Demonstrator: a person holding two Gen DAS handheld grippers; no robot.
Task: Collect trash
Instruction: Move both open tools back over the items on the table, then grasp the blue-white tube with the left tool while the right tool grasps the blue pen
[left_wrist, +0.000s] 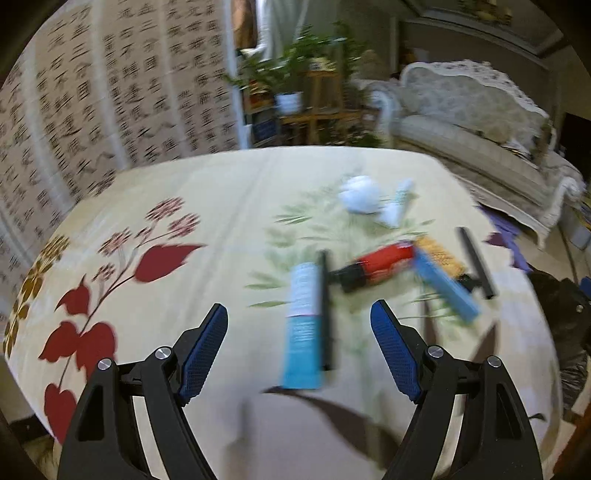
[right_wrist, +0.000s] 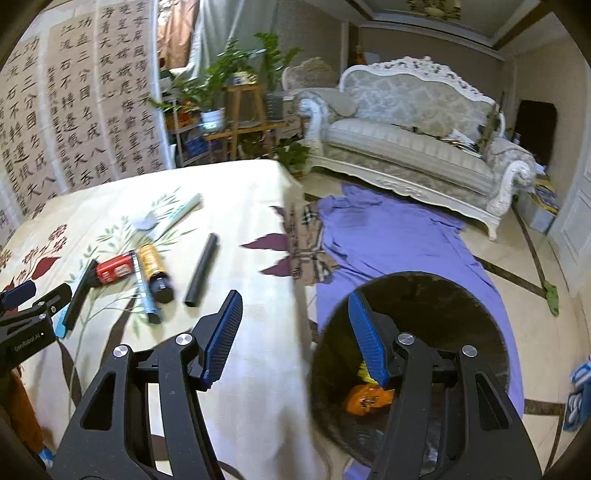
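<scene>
left view motion-blurred; tube print unreadable; bin contents half hidden.

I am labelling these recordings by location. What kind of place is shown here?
Most likely a home living room. An ornate white sofa stands by the wall, potted plants sit on wooden stands, and calligraphy sheets hang behind a table with a floral cloth.

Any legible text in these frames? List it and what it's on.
"GenRobot.AI": on the left gripper body, right wrist view.
Calligraphy panels: large Chinese characters, e.g. "三分国" and "石不转"; the rest I can't transcribe reliably.
Red tube, amber bottle, blue-white tube: print too blurred.
</scene>
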